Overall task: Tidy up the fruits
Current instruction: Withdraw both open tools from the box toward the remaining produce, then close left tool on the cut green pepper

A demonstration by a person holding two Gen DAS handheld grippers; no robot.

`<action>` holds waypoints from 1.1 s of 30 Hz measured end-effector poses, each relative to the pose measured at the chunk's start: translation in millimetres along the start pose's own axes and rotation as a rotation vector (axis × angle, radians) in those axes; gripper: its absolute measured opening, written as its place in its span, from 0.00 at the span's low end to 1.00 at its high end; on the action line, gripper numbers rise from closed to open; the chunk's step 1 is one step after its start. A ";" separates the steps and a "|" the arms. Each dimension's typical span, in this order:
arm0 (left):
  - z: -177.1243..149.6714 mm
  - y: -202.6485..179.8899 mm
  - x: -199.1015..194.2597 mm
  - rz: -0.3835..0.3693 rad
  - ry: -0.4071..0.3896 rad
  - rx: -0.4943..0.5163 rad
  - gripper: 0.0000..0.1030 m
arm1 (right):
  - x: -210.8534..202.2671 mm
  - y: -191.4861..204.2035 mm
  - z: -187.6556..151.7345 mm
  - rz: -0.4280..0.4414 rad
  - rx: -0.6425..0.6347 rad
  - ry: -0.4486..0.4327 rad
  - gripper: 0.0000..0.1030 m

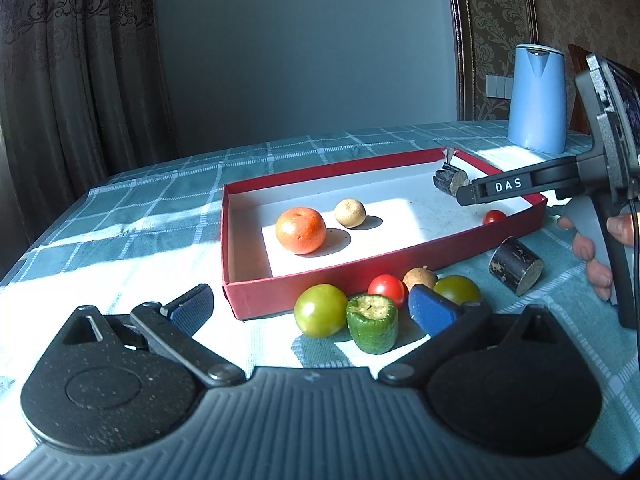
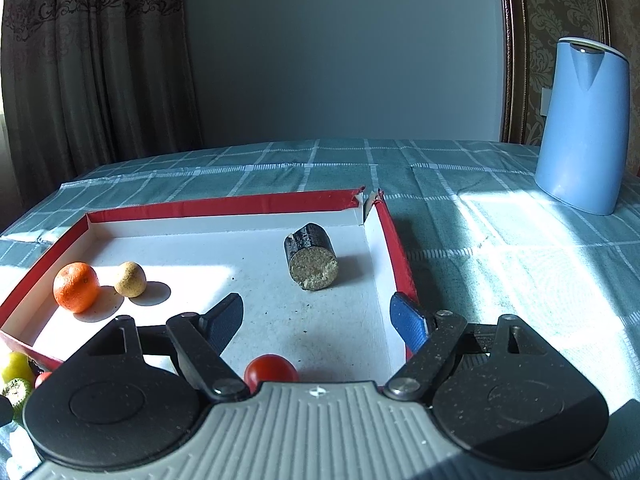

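The right gripper (image 2: 316,316) hung wide open and empty over the red box (image 2: 248,203), a small tomato (image 2: 271,369) just beneath it, seemingly just released. The left gripper (image 1: 316,304), also open and empty, faced the fruits still outside, near a green tomato (image 1: 320,310); it would need closing on one next.

Hard sunlight patches on the tablecloth (image 1: 120,248), crisp shadows falling right, dim curtains (image 1: 60,60), fisheye-bent edges, sharp focus

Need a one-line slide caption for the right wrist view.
Open right gripper over the red tray, which holds an orange, beige fruit, dark cylinder and cherry tomato.
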State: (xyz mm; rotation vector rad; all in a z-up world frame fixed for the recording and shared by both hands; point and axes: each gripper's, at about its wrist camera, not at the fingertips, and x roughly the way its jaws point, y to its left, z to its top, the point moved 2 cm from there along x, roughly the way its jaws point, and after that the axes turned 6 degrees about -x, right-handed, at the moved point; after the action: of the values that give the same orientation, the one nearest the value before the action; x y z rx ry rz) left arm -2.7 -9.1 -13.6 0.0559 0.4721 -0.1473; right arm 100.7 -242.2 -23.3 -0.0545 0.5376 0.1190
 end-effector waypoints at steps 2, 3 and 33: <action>-1.3 -3.6 -2.3 -0.008 -0.010 0.021 1.00 | -0.1 0.1 -0.1 -0.001 0.000 0.001 0.78; -1.7 -5.1 -2.5 -0.014 -0.010 0.029 1.00 | -0.3 0.1 -0.1 -0.001 -0.001 0.001 0.78; -10.5 -42.0 3.8 -0.076 0.090 0.125 0.50 | -1.3 1.7 -2.0 -0.005 -0.017 0.006 0.79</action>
State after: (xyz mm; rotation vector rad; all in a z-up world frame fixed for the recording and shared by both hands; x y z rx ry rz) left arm -10.6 -50.2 -25.6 0.1681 0.5551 -0.2493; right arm 98.4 -240.8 -24.5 -0.0729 0.5420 0.1189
